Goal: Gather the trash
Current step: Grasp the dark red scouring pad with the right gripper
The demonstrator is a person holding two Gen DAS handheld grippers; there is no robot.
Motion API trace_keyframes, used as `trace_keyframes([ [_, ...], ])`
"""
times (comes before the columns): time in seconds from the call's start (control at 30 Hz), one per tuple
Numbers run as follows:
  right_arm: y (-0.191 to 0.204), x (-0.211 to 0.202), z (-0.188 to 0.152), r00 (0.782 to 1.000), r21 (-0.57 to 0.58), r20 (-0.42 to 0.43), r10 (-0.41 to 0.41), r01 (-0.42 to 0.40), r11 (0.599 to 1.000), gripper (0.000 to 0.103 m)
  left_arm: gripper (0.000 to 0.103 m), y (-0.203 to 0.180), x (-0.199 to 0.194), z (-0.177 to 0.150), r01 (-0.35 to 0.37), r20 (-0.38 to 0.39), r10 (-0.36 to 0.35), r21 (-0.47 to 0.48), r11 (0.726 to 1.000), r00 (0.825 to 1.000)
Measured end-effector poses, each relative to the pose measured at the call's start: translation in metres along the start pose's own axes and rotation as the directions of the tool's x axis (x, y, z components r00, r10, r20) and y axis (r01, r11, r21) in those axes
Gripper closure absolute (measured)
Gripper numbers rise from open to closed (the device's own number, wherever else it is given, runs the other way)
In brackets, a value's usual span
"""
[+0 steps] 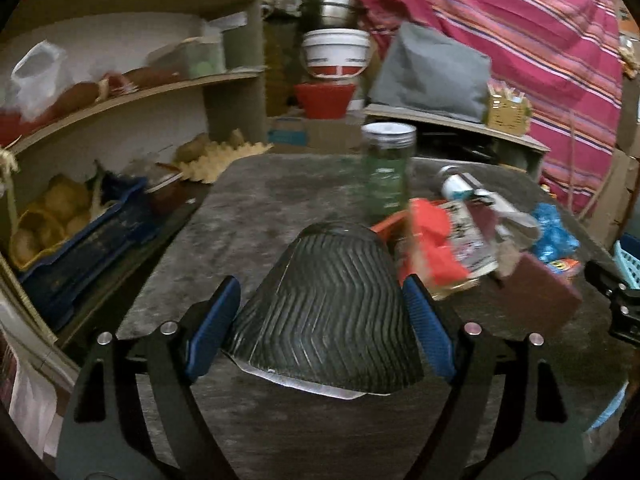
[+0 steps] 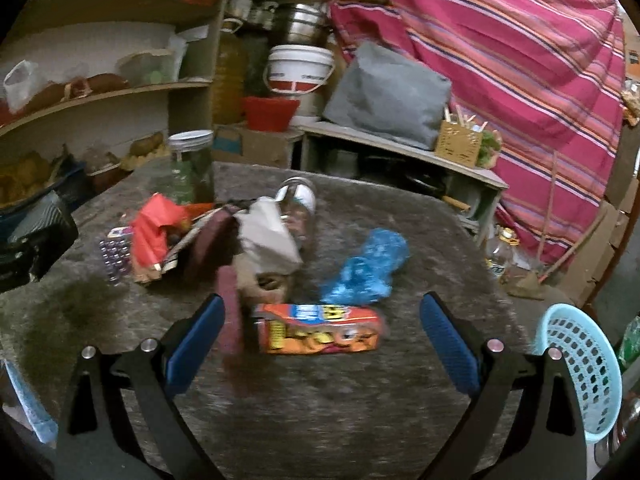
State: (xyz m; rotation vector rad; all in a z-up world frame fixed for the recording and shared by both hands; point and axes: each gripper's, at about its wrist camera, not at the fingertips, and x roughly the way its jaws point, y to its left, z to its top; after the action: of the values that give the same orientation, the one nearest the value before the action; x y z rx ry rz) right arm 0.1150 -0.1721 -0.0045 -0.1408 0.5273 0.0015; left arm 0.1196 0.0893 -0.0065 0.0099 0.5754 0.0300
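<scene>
Both views are dim, with warm indoor light and muted colours. Fisheye distortion bends the shelves (image 1: pixel 132 92) at the frame edges; the corners are black. Motion blur softens the clutter on the surface (image 2: pixel 360 420). No strong glare; shadows are soft.

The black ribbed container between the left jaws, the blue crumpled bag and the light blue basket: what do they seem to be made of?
Black ribbed container: probably thin moulded plastic or foil; pressed chevron ridges, dull sheen, white edge underneath.
Blue crumpled bag: thin plastic film, glossy and wrinkled, slightly translucent.
Light blue basket: rigid moulded plastic, smooth, with regular punched holes.
</scene>
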Motion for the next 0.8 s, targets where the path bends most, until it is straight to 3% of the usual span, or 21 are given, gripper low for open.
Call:
trace_keyframes([
  [0.2, 0.025, 0.015, -0.007, 0.999, -0.045, -0.042, 0.008, -0.01, 0.999, 0.007, 0.022, 0.027, 0.005, -0.008, -0.04, -0.015, 0.04, -0.042, 0.998, 0.999],
  [0.43, 0.036, 0.028, -0.011, 0.996, -0.011, -0.084, 0.022, -0.023, 1.0, 0.009, 0.022, 0.041, 0.006, -0.009, -0.035, -0.009, 0.035, -0.093, 0.995, 0.999],
  [0.5, 0.039, 0.031, -0.011, 0.995, -0.006, -0.09, 0.033, -0.034, 0.999, 0.02, 0.022, 0.04, 0.006, -0.009, -0.035, -0.001, 0.035, -0.087, 0.996, 0.999],
  [0.57, 0.042, 0.033, -0.012, 0.994, -0.015, -0.103, 0.045, -0.046, 0.999, 0.045, 0.022, 0.038, 0.006, -0.008, -0.036, 0.001, 0.036, -0.082, 0.996, 0.999],
  [0.7, 0.047, 0.037, -0.014, 0.99, -0.024, -0.121, 0.074, -0.078, 0.997, 0.069, 0.022, 0.036, 0.004, -0.007, -0.03, 0.008, 0.031, -0.077, 0.997, 0.999],
  [0.73, 0.048, 0.037, -0.014, 0.989, -0.032, -0.122, 0.081, -0.085, 0.996, 0.081, 0.022, 0.036, 0.004, -0.006, -0.03, 0.011, 0.031, -0.076, 0.997, 0.999],
  [0.8, 0.049, 0.037, -0.014, 0.986, -0.033, -0.126, 0.106, -0.111, 0.993, 0.086, 0.022, 0.035, 0.003, -0.005, -0.029, 0.016, 0.03, -0.074, 0.997, 0.999],
])
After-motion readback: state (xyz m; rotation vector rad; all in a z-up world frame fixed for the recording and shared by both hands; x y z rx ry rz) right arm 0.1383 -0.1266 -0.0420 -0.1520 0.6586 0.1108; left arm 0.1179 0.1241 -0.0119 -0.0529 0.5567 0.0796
